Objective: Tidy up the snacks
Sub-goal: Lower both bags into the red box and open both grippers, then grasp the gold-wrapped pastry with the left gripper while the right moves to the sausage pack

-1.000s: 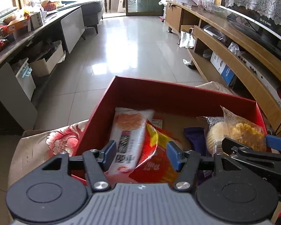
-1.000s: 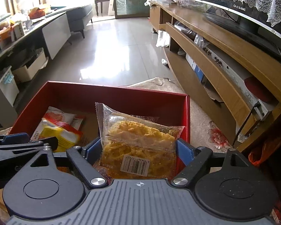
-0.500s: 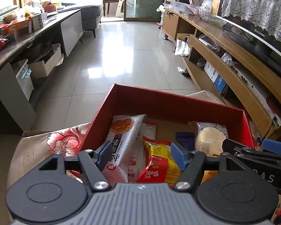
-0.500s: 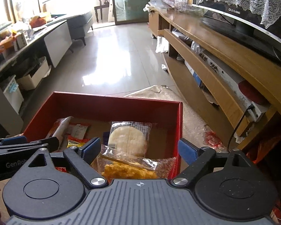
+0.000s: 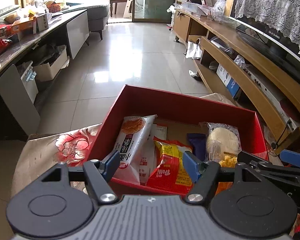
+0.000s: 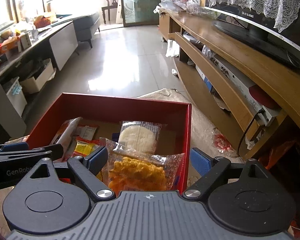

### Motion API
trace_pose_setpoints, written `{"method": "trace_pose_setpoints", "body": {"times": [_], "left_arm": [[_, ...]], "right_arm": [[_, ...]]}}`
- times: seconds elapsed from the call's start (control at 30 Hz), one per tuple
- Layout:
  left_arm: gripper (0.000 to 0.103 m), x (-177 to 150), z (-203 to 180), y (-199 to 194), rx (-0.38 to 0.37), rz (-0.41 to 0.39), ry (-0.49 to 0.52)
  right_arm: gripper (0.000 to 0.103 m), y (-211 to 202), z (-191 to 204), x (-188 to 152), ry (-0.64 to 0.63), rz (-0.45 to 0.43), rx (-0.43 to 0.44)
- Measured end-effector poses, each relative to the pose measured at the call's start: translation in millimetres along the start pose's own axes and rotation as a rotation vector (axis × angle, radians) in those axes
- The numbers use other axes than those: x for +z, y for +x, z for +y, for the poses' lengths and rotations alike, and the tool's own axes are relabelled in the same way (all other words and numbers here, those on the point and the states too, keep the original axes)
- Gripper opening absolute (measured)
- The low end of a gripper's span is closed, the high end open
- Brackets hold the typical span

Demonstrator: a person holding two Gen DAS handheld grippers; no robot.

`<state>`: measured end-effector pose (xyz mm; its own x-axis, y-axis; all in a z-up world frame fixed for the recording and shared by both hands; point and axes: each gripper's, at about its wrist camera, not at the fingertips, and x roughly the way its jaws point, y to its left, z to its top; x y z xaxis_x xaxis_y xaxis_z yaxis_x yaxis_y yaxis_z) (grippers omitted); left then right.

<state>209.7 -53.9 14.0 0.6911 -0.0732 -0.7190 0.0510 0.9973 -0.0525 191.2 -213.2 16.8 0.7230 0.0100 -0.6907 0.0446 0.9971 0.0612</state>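
Left wrist view: left hand-held gripper (image 5: 151,164) jaws apart, nothing between them, hovering at near edge of red box (image 5: 176,105). Box sits on a floral cloth (image 5: 70,144); inside: white cracker pack (image 5: 133,138) at left, red-yellow snack bag (image 5: 170,164) centre, round rice cake pack (image 5: 223,142) right. Glossy tiled floor (image 5: 120,60) beyond, wooden TV cabinet (image 5: 250,68) right. Right wrist view: right hand-held gripper (image 6: 148,161) jaws apart, empty, above clear bag of orange snacks (image 6: 138,174) lying in box's near right corner.
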Motion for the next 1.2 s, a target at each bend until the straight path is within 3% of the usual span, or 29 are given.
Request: {"method": "trace_pose_setpoints", "body": {"times": [0.57,0.77,1.2], "left_arm": [[0.069,-24.3,30.5,-30.5,-0.01,0.011,0.016],[0.07,-33.5,57.8,-31.5,-0.041,0.066,-0.049],[0.07,-57.4,109.3,-9.3,0.024,0.186,-0.135]], "right_arm": [[0.093,-20.6,24.3,-19.3,-0.066,0.014,0.033],[0.093,-24.7,42.0,-26.5,-0.117,0.033,0.068],[0.093,-25.7,68.8,-38.6,-0.185,0.077,0.119]]}}
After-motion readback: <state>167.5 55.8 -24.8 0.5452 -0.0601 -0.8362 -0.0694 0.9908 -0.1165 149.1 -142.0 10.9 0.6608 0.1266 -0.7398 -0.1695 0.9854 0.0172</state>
